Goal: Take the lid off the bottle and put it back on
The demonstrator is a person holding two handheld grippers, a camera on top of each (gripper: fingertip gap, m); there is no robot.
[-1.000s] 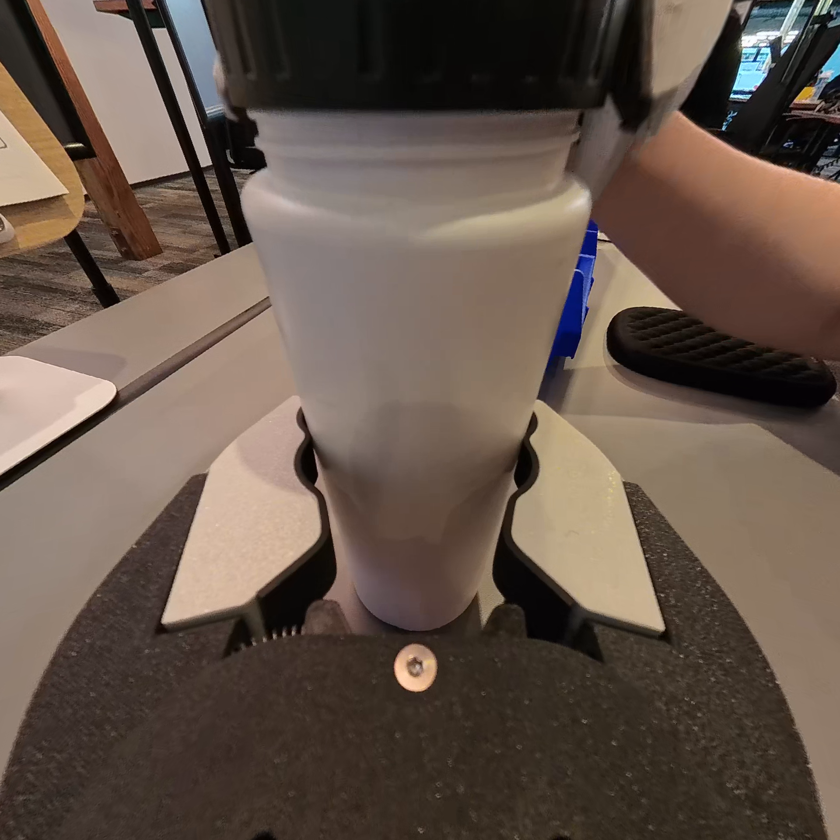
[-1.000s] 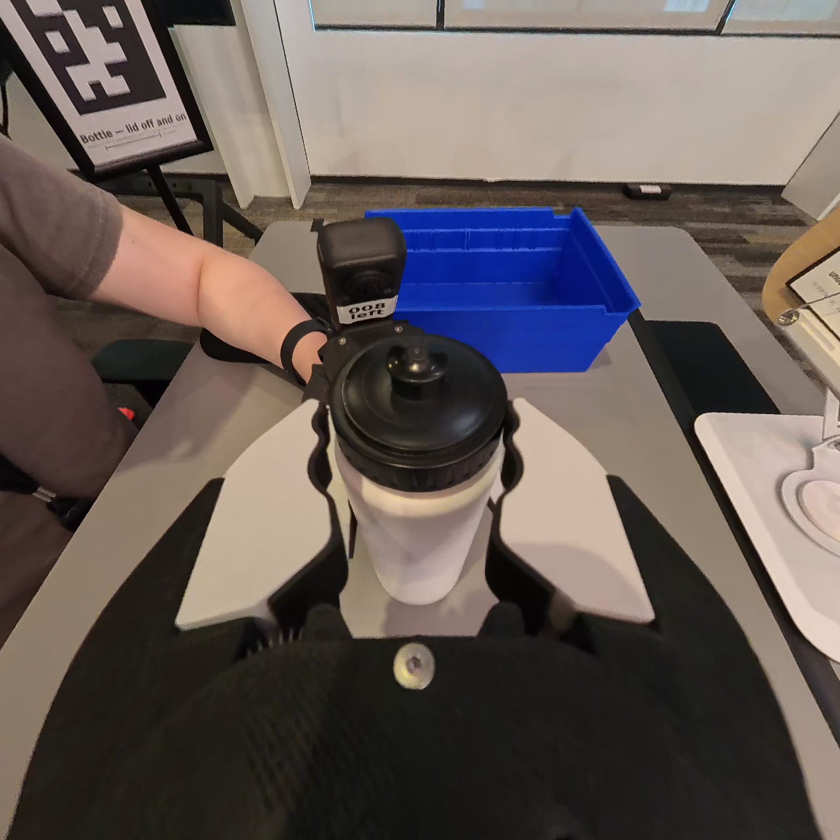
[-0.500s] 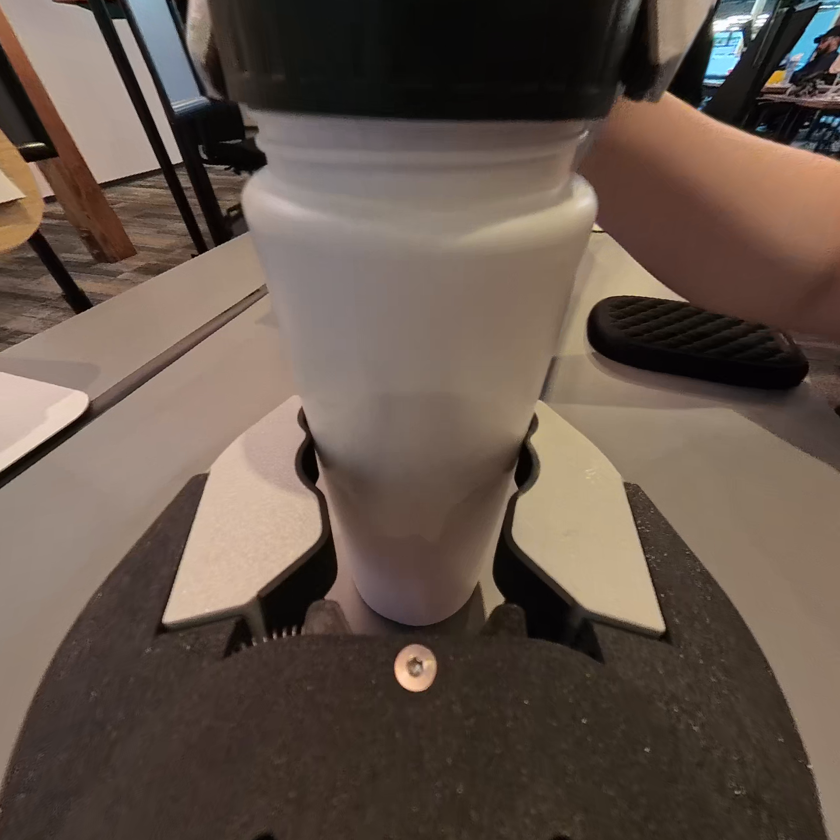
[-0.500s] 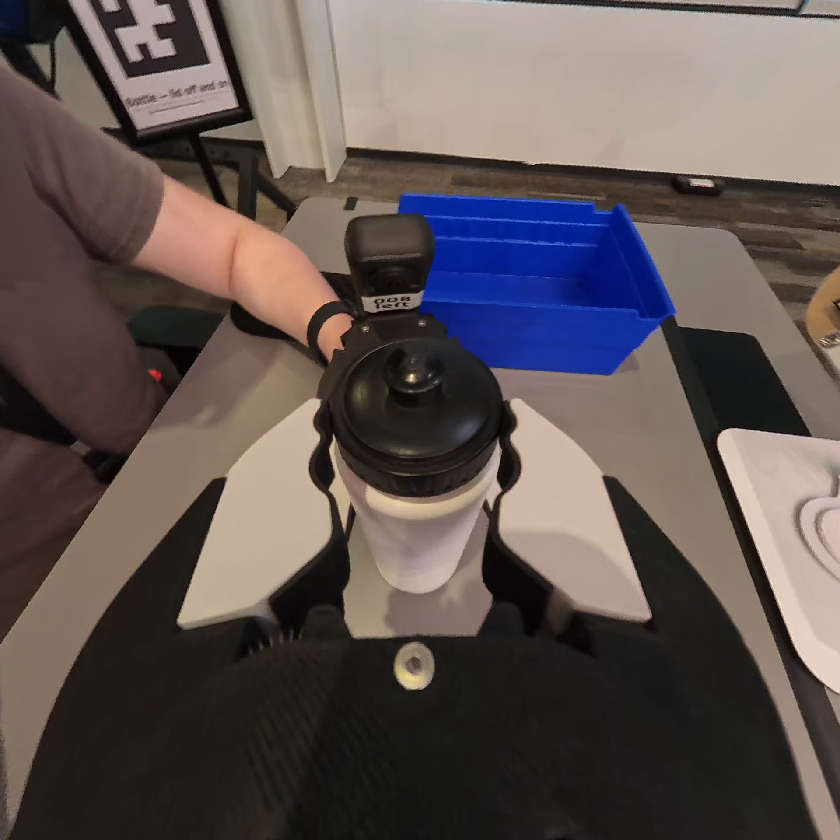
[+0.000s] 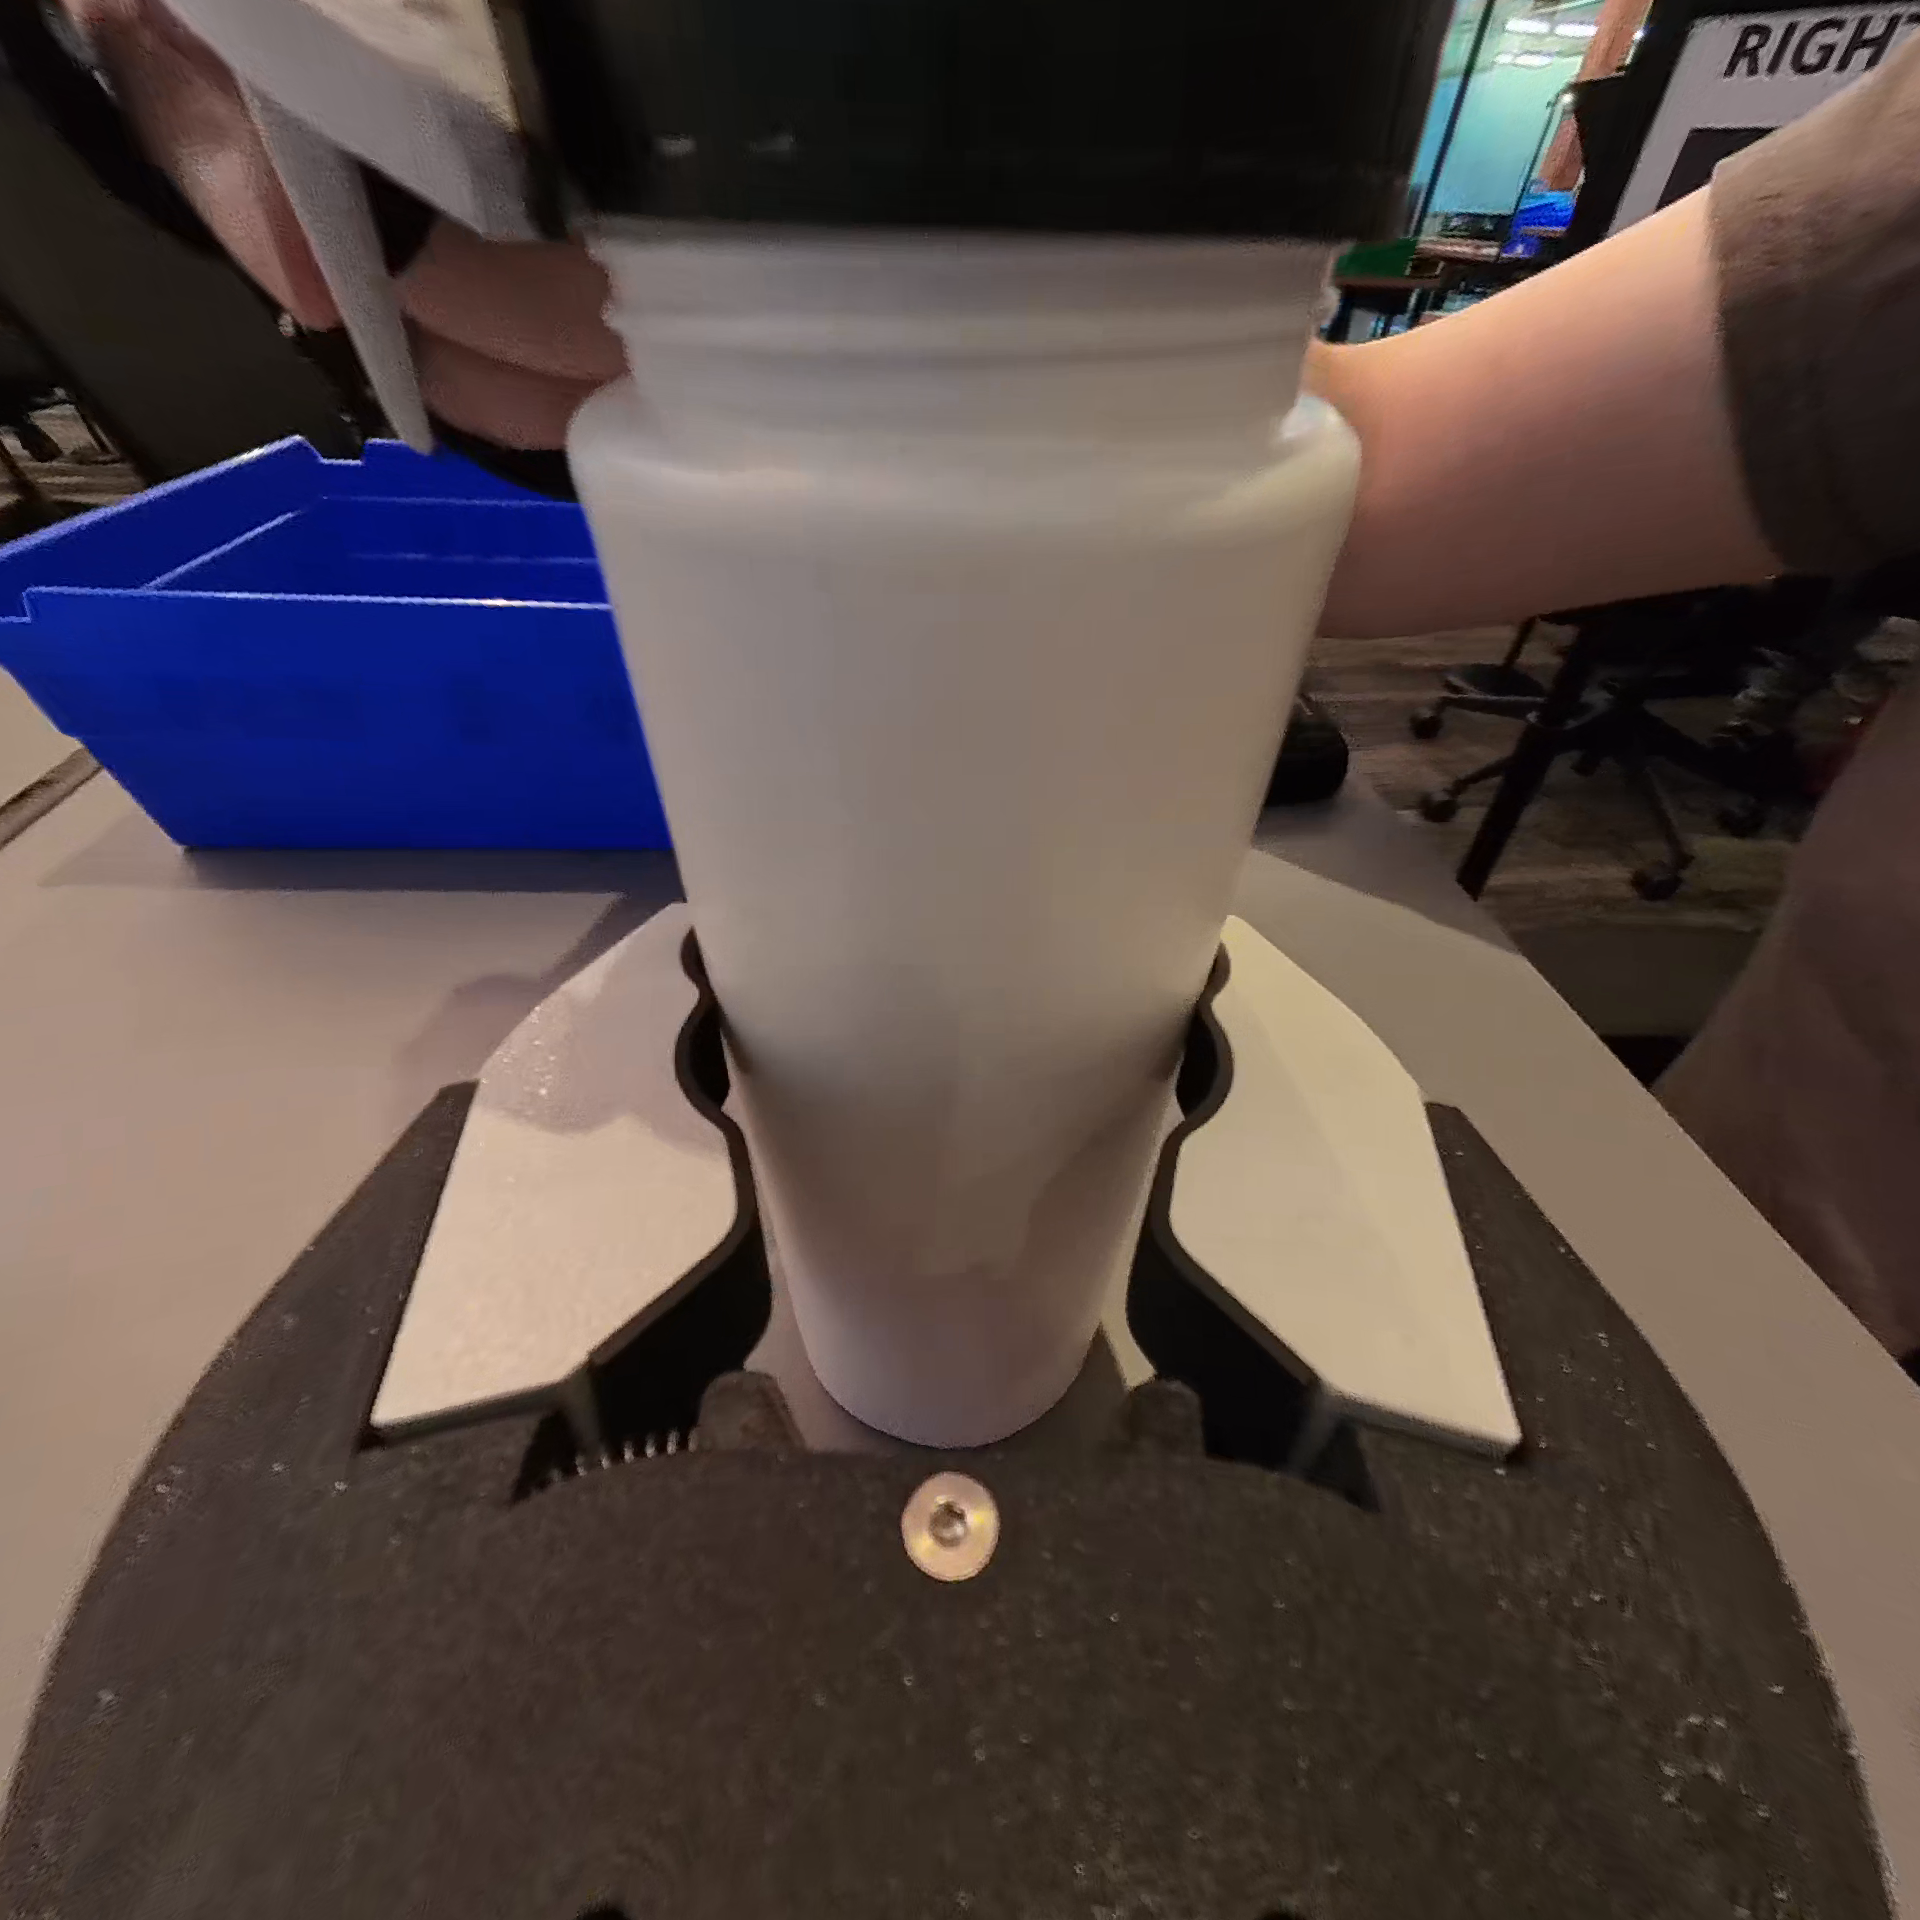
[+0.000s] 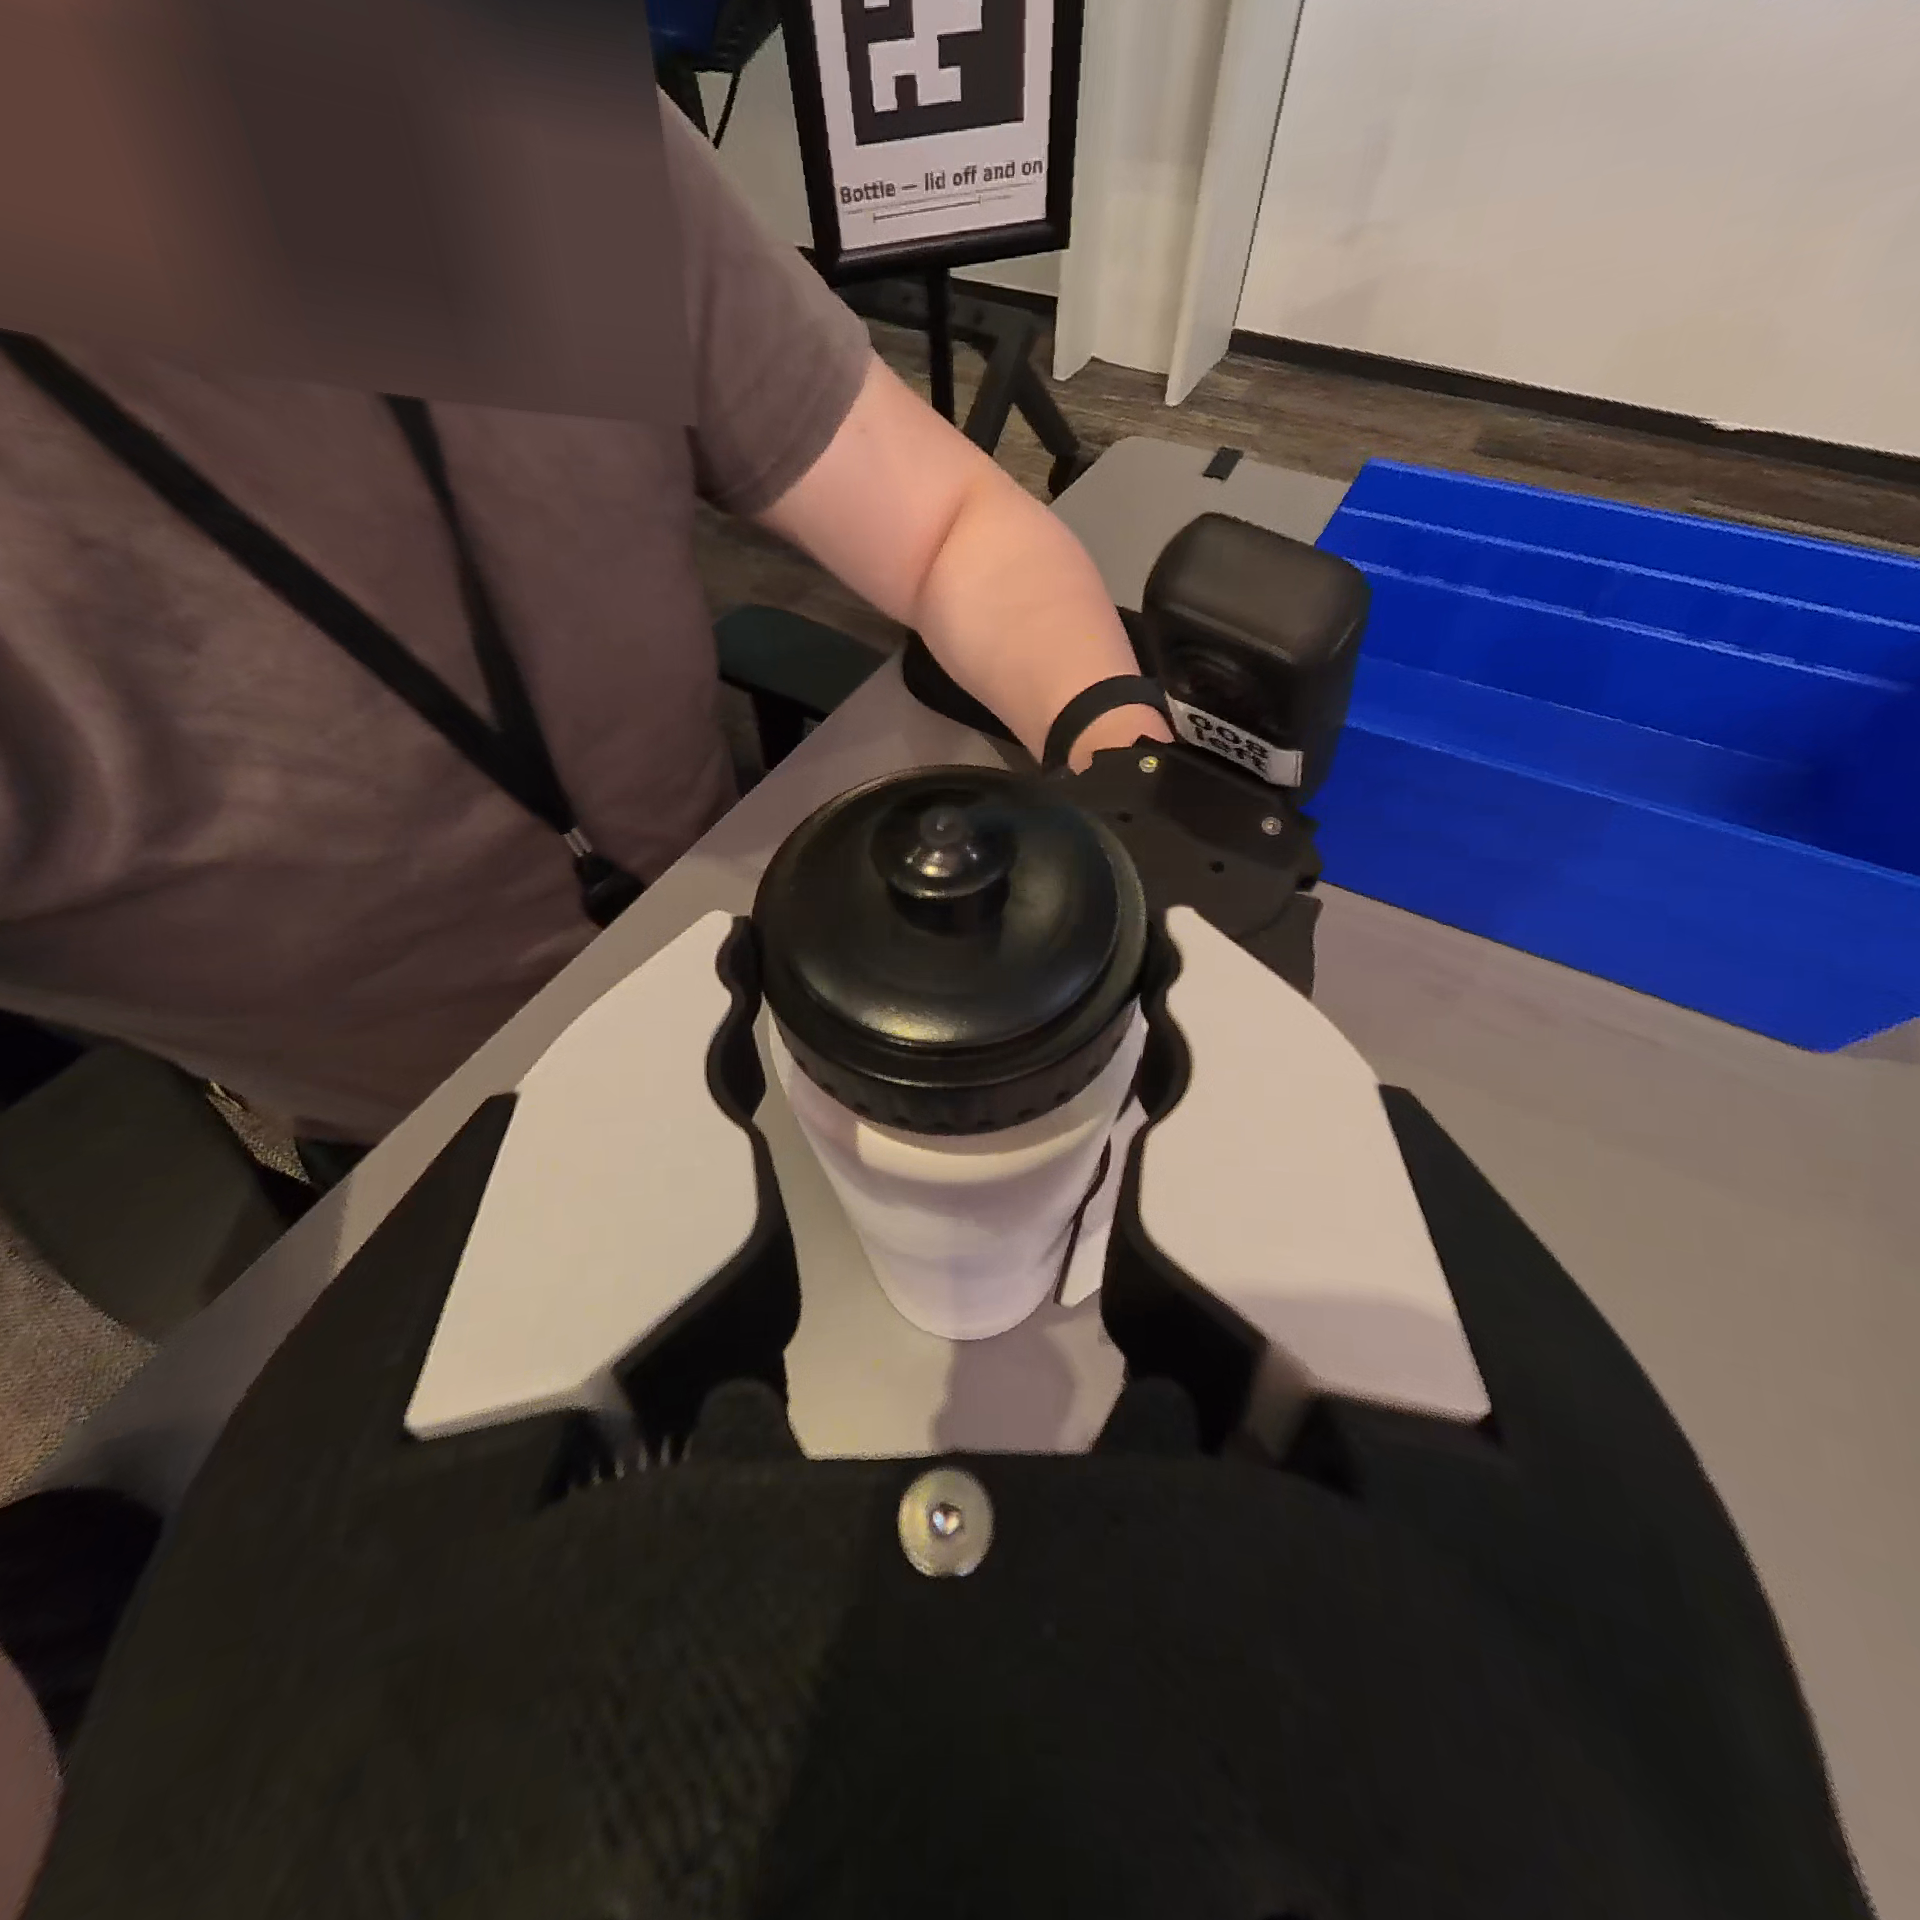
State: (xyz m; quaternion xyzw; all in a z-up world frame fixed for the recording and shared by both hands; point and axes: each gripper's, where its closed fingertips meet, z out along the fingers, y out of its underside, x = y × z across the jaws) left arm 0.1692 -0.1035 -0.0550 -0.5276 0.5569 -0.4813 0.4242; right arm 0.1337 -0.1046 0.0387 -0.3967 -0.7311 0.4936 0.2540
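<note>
A white bottle [image 5: 956, 831] stands upright on the grey table [image 5: 260, 1039]. My left gripper [image 5: 956, 977] is shut on its lower body. A black lid [image 6: 940, 935] with a spout sits on the bottle's neck; in the left wrist view the lid [image 5: 977, 104] fills the top edge. My right gripper [image 6: 948, 940] is shut on the lid's sides from above. The bottle's white body [image 6: 966, 1216] shows below the lid. The left gripper's camera housing [image 6: 1252, 644] shows behind the bottle. One right finger plate [image 5: 343, 135] shows at upper left.
A blue bin [image 6: 1610, 748] stands on the table just beyond the bottle; it also shows in the left wrist view [image 5: 312, 675]. The person's torso [image 6: 312, 727] and arm [image 5: 1507, 468] are close by. A sign on a stand [image 6: 935, 114] is behind. The table's edge [image 5: 1558, 1039] is near on the right.
Both grippers kept their hold and turned opposite ways around the bottle. The bin slid right in the right wrist view and came into sight at the left in the left wrist view.
</note>
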